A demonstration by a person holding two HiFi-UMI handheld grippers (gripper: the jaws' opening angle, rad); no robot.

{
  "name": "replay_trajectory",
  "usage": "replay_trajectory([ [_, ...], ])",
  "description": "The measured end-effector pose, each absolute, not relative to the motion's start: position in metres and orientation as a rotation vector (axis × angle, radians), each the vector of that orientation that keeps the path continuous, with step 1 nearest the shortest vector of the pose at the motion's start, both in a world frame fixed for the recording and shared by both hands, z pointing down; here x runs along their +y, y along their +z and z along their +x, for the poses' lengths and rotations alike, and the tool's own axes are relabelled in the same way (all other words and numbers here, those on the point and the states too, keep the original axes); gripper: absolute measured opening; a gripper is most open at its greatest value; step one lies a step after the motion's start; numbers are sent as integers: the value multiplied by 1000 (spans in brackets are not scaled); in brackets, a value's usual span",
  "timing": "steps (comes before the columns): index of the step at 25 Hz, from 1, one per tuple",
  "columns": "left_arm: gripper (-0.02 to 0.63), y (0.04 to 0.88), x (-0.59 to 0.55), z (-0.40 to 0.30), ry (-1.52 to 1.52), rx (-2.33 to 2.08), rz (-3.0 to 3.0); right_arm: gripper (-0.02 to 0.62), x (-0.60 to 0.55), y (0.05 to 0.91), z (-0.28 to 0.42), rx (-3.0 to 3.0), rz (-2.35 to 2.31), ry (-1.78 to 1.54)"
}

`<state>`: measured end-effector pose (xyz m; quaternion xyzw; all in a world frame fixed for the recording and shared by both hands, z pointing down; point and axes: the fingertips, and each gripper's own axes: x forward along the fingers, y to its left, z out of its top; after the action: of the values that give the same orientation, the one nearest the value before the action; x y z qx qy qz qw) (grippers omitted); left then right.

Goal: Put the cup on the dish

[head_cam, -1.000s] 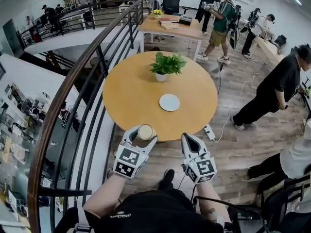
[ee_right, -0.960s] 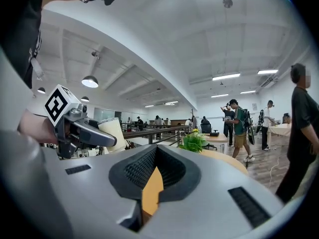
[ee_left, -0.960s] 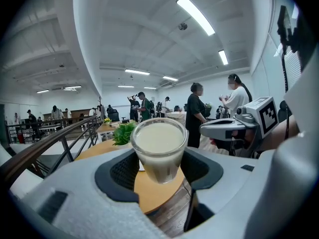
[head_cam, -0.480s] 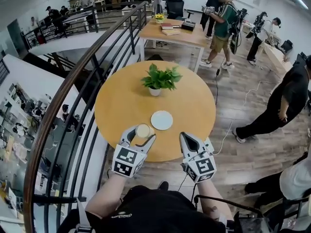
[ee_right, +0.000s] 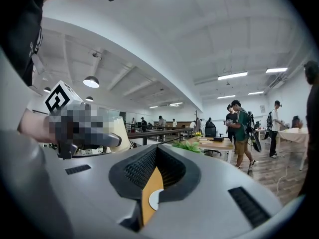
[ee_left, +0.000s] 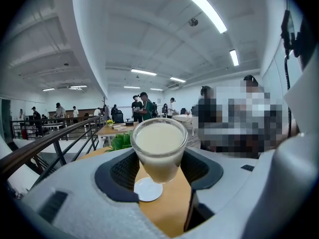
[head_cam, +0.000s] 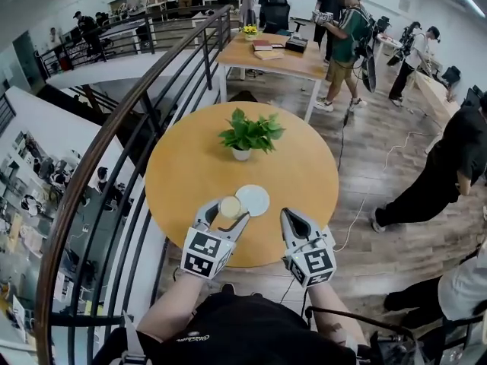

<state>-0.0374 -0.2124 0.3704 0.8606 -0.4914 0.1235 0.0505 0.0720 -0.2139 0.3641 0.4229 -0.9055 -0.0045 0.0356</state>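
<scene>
A clear cup [head_cam: 230, 207] filled with a pale creamy drink is held upright above the near part of the round wooden table [head_cam: 190, 175], with my left gripper [head_cam: 226, 214] shut on it. It hangs just left of the small white dish [head_cam: 253, 200], overlapping the dish's left rim from above. In the left gripper view the cup [ee_left: 159, 151] stands between the dark pads [ee_left: 119, 171], with the dish [ee_left: 148, 189] below and beyond it. My right gripper [head_cam: 292, 220] is shut and empty over the table's near edge, right of the dish [ee_right: 153, 201].
A potted green plant [head_cam: 249, 135] stands at the table's middle, behind the dish. A curved metal railing [head_cam: 114, 150] runs along the left. A second table [head_cam: 274, 52] with books is farther back. Several people stand on the wooden floor at the right.
Both grippers have moved forward over the table. The cup, held throughout, has come from the table's near edge up to the dish's left rim.
</scene>
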Motion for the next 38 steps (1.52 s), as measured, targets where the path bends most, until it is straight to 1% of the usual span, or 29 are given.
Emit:
replay_trajectory([
  [11,259,365,-242,-56,401,-1461,2652,-3,-245,359,55,-2755,1376,-5],
  [21,259,383,-262,-64,440,-1406,2642,-3,-267,377,45,-2713,1385,54],
  [31,259,439,-291,-61,542,-1299,2581,-3,-294,435,44,-2626,1390,206],
  [38,259,495,-314,-57,640,-1212,2535,-3,-309,492,49,-2534,1390,339],
])
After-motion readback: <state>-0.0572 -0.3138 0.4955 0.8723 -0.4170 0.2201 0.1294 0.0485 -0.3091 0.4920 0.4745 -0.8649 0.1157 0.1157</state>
